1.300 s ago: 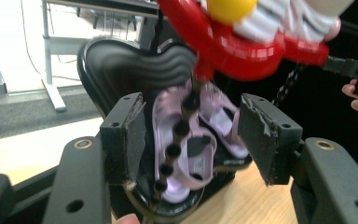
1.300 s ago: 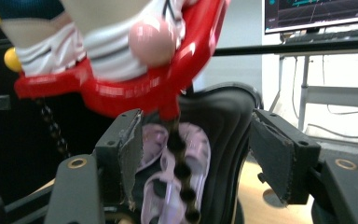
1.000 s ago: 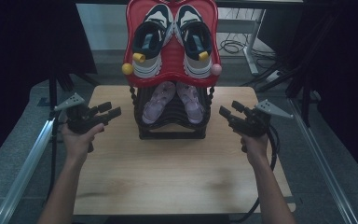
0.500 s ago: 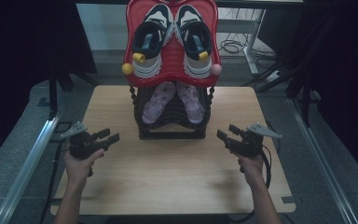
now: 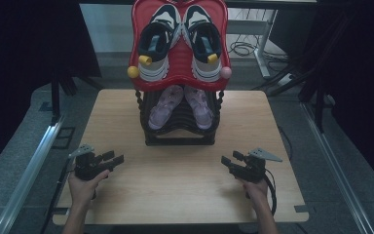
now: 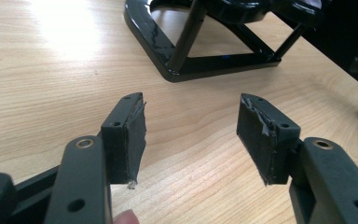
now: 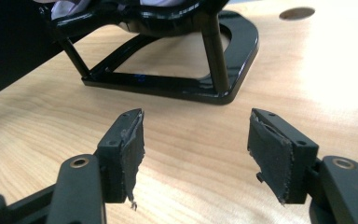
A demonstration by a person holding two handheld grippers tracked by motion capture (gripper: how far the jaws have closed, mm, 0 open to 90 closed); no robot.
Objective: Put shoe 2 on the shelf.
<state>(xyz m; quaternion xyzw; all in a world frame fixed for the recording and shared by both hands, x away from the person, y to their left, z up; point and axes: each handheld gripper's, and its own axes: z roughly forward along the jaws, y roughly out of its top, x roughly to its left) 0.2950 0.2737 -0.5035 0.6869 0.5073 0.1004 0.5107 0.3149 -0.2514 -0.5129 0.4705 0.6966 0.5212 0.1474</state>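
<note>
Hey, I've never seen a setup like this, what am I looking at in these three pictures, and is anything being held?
A person sits at a wooden table holding a hand-operated grasping tool in each hand: the left tool and the right tool. The high view looks down from above the person. The other two pictures come from small cameras riding on each tool, looking along its two black jaws. On the table stands a black shoe rack. Its red top shelf carries a pair of sneakers; a pair of purple sandals sits lower down. Both tools are open, over bare wood, and hold nothing.
</note>
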